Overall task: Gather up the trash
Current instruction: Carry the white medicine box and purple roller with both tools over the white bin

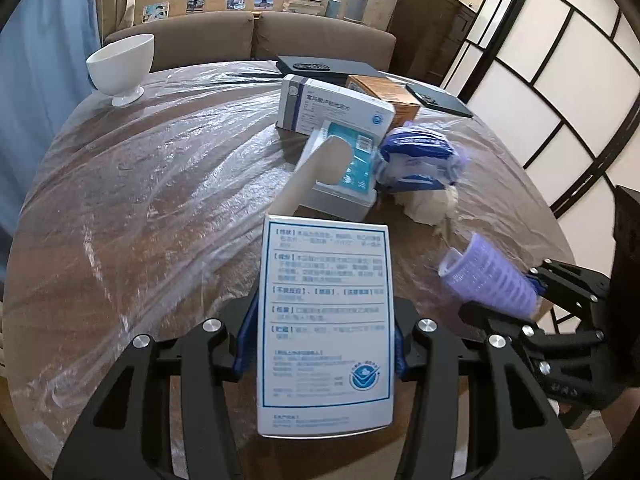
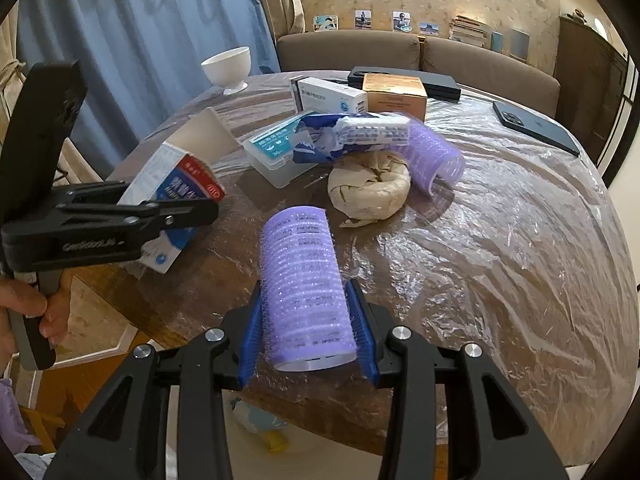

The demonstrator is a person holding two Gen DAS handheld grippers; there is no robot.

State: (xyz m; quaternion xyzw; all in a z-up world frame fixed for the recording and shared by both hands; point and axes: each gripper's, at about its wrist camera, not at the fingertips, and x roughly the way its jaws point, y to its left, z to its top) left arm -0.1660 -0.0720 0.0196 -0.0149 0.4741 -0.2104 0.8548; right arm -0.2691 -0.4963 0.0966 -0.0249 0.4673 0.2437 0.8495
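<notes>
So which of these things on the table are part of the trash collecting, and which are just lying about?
Part of the job:
- opened medicine box, clamped in the left gripper
- purple hair roller, clamped in the right gripper
- likely next: crumpled paper wad, torn blue-and-white wrapper, second hair roller

Probably just lying about:
- white bowl
- phone
- sealed medicine box
- brown box

Two purple hair rollers (image 2: 306,288) (image 2: 434,152). Three medicine cartons (image 1: 324,320) (image 1: 334,106) (image 2: 396,94). One white bowl (image 1: 122,66). One clear plastic box (image 2: 276,152). One crumpled paper wad (image 2: 370,188). One blue-white wrapper (image 2: 352,132). One phone (image 2: 536,122).
</notes>
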